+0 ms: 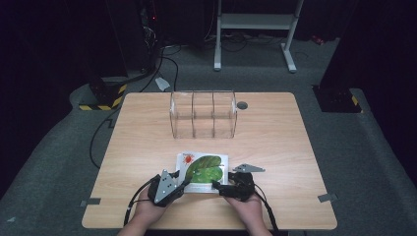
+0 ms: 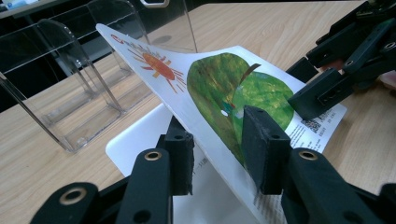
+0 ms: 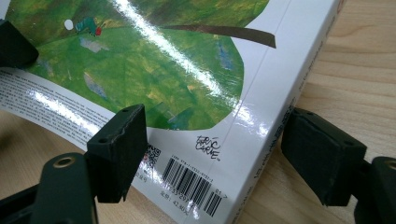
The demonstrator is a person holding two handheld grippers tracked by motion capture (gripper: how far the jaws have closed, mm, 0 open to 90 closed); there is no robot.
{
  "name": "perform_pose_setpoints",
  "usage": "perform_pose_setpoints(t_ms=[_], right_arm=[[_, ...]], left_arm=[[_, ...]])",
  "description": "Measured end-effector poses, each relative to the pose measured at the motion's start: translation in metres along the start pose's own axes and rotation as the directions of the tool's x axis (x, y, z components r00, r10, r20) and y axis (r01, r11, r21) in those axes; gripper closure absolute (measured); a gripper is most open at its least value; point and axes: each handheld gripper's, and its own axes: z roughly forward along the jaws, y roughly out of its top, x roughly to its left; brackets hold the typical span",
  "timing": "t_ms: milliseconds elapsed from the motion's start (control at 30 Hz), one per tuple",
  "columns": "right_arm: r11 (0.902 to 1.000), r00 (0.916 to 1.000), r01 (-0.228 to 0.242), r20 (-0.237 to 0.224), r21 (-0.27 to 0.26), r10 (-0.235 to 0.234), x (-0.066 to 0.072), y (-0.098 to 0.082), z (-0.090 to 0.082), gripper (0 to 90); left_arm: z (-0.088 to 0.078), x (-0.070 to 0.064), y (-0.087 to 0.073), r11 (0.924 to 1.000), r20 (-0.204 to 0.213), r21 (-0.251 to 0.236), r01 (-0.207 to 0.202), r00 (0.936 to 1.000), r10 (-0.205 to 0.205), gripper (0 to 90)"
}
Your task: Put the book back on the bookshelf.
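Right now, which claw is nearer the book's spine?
Right. The right claw straddles the spine at its near end. The left claw grips the lifted cover at the opposite edge, away from the spine.

From my high view the book's point(image 1: 203, 172) print is too small to read, and my hands hide its near corners. The right gripper view cuts the cover off at the top. Under the lifted cover point(image 2: 205, 93), the pages are mostly hidden.

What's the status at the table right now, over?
Left gripper pinching the lifted book cover. Right gripper open, straddling the book spine corner. Clear organizer stands apart behind, nothing blocking.
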Motion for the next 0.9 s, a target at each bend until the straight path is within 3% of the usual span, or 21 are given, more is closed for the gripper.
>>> perform_pose_setpoints(t_ms=[267, 900], right_arm=[[0.9994, 0.9992, 0.022, 0.033, -0.025, -0.021, 0.004, -0.001, -0.003, 28.1], [0.9953, 0.9979, 0.038, 0.054, -0.089, -0.034, 0.007, -0.004, -0.011, 35.6]], left_arm=[[-0.001, 0.001, 0.000, 0.9999, 0.001, 0.001, 0.011, 0.9999, -0.011, 65.6], [-0.002, 0.004, -0.003, 0.9993, -0.007, -0.002, 0.038, 0.9993, -0.038, 67.1]])
